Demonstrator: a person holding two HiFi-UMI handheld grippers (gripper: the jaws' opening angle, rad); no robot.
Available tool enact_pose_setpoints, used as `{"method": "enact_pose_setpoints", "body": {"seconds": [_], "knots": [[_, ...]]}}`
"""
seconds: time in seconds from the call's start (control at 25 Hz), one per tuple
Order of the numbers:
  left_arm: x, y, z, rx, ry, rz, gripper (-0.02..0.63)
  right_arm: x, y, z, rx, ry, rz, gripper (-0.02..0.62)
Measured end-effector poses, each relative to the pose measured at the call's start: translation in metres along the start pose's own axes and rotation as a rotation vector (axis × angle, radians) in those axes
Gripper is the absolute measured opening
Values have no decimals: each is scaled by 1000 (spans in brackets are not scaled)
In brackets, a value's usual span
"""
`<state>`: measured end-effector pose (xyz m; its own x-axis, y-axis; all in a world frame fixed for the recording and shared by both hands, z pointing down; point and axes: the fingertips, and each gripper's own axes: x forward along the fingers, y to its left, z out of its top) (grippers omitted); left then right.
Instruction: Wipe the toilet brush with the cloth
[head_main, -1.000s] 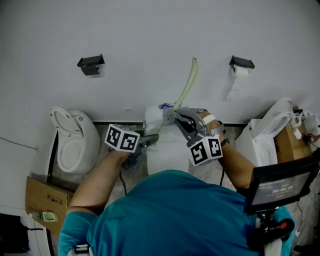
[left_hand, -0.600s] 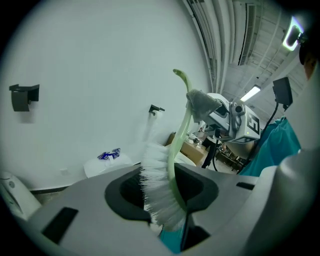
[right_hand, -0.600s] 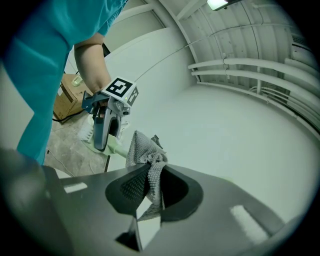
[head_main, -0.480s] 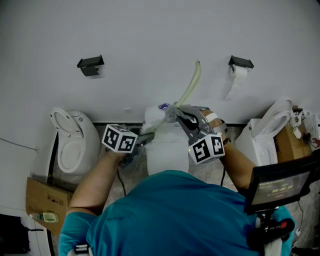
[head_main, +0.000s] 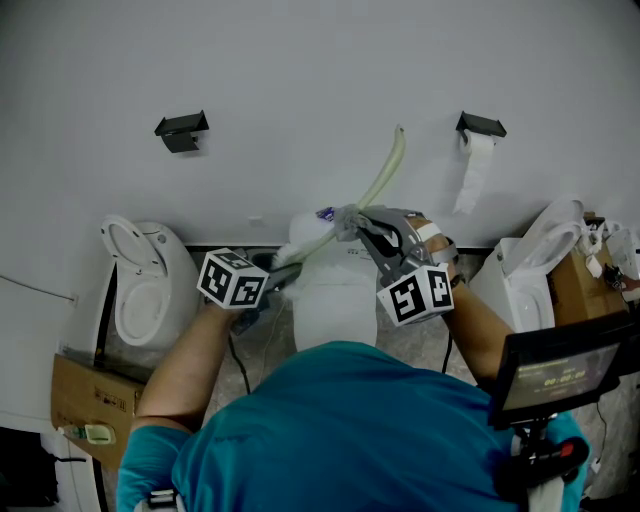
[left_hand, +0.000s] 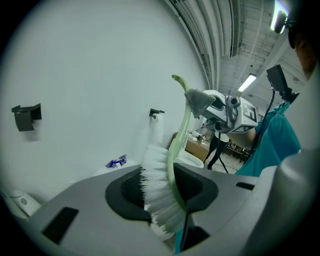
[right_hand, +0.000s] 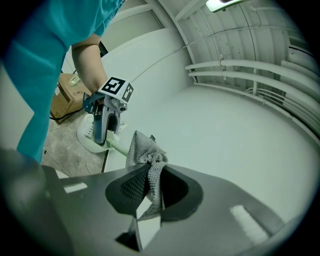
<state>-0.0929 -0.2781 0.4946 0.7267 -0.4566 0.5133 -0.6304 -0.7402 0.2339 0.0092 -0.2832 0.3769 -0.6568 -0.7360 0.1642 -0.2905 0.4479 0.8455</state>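
The left gripper (head_main: 284, 274) is clamped on the bristle head of the toilet brush (left_hand: 171, 167) — white bristles and pale green spine fill the gap between its jaws; in the head view the handle rises from there toward one o'clock, in front of the white wall (head_main: 300, 80). The right gripper (right_hand: 149, 192) has its jaws closed on the grey cloth (right_hand: 141, 152); the cloth bunches against the handle — roughly midway along it.
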Motion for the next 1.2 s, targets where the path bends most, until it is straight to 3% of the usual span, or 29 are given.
{"method": "enact_pose_setpoints", "body": {"seconds": [0.36,1.2], "knots": [[-20,10,12,117,-57,85,143,-7,-4,4,-5,-10,-1,46],[-56,63,123,488,-163,353,140,16,-79,6,-68,-4,-32,46]]}}
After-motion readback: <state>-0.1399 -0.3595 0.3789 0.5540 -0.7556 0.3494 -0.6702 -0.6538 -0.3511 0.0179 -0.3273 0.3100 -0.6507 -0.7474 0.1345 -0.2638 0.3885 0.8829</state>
